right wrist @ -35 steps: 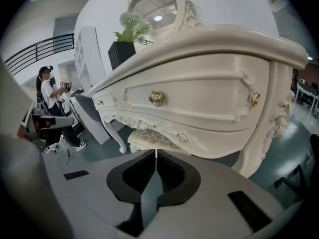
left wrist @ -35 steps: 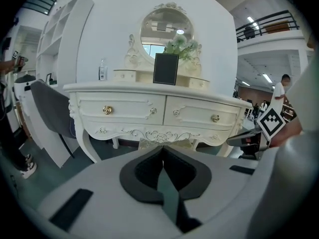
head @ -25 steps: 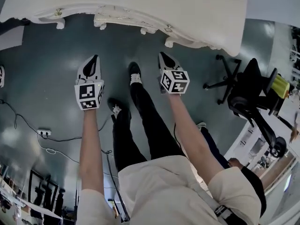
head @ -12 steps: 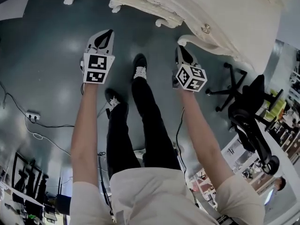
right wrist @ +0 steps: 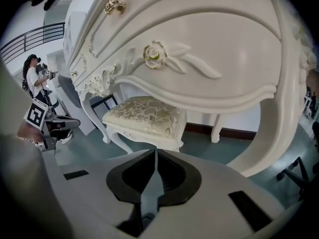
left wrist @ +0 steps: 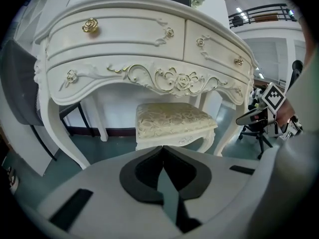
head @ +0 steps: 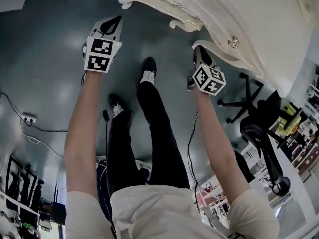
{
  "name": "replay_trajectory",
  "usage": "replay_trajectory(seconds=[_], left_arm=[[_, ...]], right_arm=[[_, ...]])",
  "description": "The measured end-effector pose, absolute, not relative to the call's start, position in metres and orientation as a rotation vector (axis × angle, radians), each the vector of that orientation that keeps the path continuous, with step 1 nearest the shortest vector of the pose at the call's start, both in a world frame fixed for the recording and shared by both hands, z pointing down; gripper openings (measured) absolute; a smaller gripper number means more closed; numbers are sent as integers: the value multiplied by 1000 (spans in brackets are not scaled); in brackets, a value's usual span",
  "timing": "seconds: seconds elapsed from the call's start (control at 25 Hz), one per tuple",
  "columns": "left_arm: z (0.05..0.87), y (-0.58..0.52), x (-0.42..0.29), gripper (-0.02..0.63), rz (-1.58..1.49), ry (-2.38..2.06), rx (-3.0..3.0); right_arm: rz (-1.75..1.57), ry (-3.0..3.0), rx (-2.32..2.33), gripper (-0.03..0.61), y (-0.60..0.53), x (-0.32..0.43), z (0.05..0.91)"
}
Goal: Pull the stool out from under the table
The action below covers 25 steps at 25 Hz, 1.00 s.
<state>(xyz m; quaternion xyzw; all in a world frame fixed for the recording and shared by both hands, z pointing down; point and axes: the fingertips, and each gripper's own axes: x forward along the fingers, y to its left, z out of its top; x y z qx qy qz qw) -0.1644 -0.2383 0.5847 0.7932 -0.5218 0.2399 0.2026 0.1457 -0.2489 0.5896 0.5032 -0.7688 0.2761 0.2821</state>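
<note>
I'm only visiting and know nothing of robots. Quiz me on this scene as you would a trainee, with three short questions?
1. True or false: the stool stands under the white table.
2. The left hand-held gripper has its jaws: A) wide apart; B) shut, nothing between them; C) clamped on a stool leg.
3. Fill in: the table's drawer knob is ____ coloured.
Key: 1 true; 2 B; 3 gold.
</note>
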Motion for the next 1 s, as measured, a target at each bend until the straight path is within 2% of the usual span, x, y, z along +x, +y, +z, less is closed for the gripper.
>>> replay_trajectory(seconds=[0.44, 0.48, 0.56, 0.76, 0.8, 0.92, 1.0], left_arm=[[652, -266, -153, 17, 752, -1369, 2231], [658, -266, -151, 17, 775, -1349, 2247], [668, -267, -152, 17, 798, -1326, 2262], [676, -281, -173, 18, 709, -1365, 2207], [679, -283, -177, 24, 685, -1377, 2185], [690, -291, -184, 104, 655, -1397, 2146], [696, -299, -187, 117, 657, -1399, 2150]], right_arm=[[678, -2061, 1216, 51, -278, 133, 642], [677, -2060, 1209, 63, -279, 132, 645], [692, -2056, 1217, 158, -283, 131, 651], [709, -2062, 1223, 187, -296, 130, 671], [713, -2057, 1237, 198, -299, 132, 675], [728, -2034, 1278, 216, -302, 141, 685], [734, -2026, 1284, 218, -301, 145, 692]])
